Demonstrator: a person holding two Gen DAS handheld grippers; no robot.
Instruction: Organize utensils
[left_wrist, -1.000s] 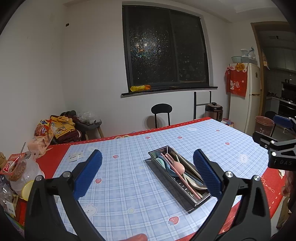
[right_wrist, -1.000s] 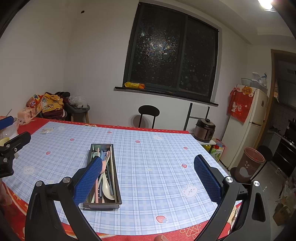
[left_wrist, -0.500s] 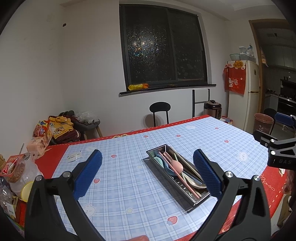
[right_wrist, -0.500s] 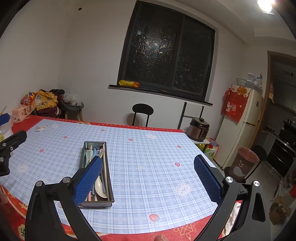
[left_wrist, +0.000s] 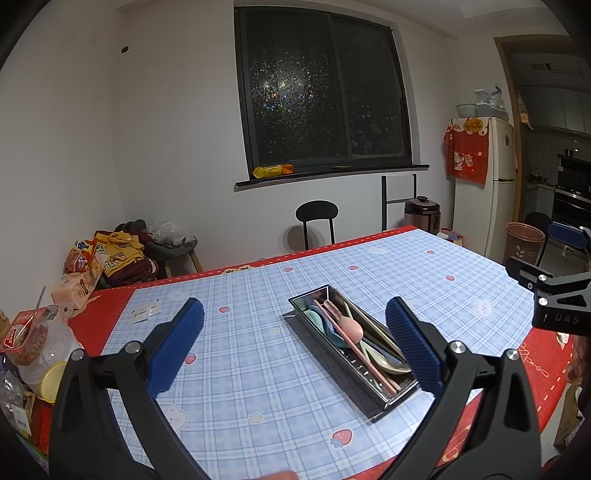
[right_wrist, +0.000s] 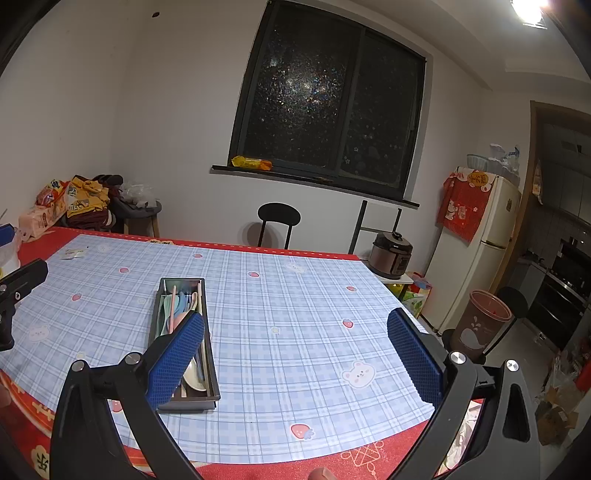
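You are holding the left gripper (left_wrist: 293, 345) above the counter (left_wrist: 258, 373) with its fingers spread wide and gripping nothing; the metal tray (left_wrist: 373, 391) of pastel utensils (left_wrist: 349, 330) is lying at centre right of that frame, partly behind the right-hand finger; you are keeping the right gripper (right_wrist: 295, 354) just as wide and empty, with the tray (right_wrist: 210, 343) sitting lower left, behind its left-hand finger (right_wrist: 175, 360).

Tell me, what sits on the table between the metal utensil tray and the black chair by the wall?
Nothing: in the right wrist view, only bare checked tablecloth lies between tray and chair.
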